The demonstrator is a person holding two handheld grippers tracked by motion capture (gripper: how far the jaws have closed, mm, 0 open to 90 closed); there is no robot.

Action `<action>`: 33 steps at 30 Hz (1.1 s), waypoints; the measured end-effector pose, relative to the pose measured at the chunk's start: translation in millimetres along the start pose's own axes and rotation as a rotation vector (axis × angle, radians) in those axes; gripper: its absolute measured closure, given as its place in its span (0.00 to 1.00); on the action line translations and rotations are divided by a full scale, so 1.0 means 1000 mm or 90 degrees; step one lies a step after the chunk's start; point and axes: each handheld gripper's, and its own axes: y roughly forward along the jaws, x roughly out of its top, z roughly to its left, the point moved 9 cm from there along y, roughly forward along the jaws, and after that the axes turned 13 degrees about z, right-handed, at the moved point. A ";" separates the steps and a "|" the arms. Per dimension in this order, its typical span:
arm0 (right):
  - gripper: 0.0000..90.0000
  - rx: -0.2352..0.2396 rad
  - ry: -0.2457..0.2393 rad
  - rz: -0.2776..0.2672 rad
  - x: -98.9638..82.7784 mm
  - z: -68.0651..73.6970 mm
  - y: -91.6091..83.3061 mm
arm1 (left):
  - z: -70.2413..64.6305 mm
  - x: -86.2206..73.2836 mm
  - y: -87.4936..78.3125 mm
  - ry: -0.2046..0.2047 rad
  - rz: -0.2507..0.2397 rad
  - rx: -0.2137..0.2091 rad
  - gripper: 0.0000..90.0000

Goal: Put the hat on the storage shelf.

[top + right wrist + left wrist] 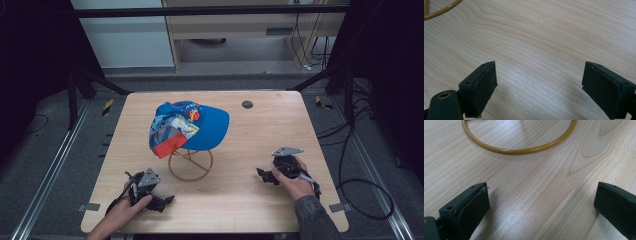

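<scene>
We rest both tongs on the table, the left tongs and right tongs released and empty. The blue cap sits on its wire stand between them. We judge nothing begun; reaching for the cap likely comes next.

Light wooden table, gold wire stand, perhaps resting grippers

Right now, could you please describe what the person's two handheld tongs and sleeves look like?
Both are black handheld tools. The left tongs and the right tongs each carry a grey three-cornered plate on top and trail a dark cable. In the gripper views, each has two flat, rectangular black jaws with small screw holes; a brass-coloured eyelet sits beside one jaw of the right tool. The right forearm wears a grey sleeve.
</scene>
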 end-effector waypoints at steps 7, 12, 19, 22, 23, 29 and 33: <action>0.13 0.001 0.009 -0.004 -0.003 0.004 0.008 | 0.000 0.000 0.000 0.000 0.000 0.000 0.00; 0.13 0.003 0.011 -0.010 0.000 0.006 0.010 | 0.000 0.000 0.000 0.000 0.000 0.000 0.00; 0.13 0.003 0.016 -0.020 -0.001 0.009 0.013 | 0.000 0.000 0.000 0.000 0.000 0.000 0.00; 0.13 -0.001 0.018 -0.019 -0.003 0.010 0.015 | 0.000 0.000 0.000 0.000 0.000 0.000 0.00; 0.13 -0.002 0.016 -0.023 -0.003 0.010 0.015 | 0.000 0.000 0.000 0.000 0.000 0.000 0.00; 0.12 -0.009 0.015 -0.022 -0.004 0.013 0.016 | 0.000 0.000 0.000 0.000 0.000 0.000 0.00; 0.12 -0.024 0.007 -0.016 -0.005 0.014 0.016 | 0.000 0.000 0.000 0.000 0.000 0.000 0.00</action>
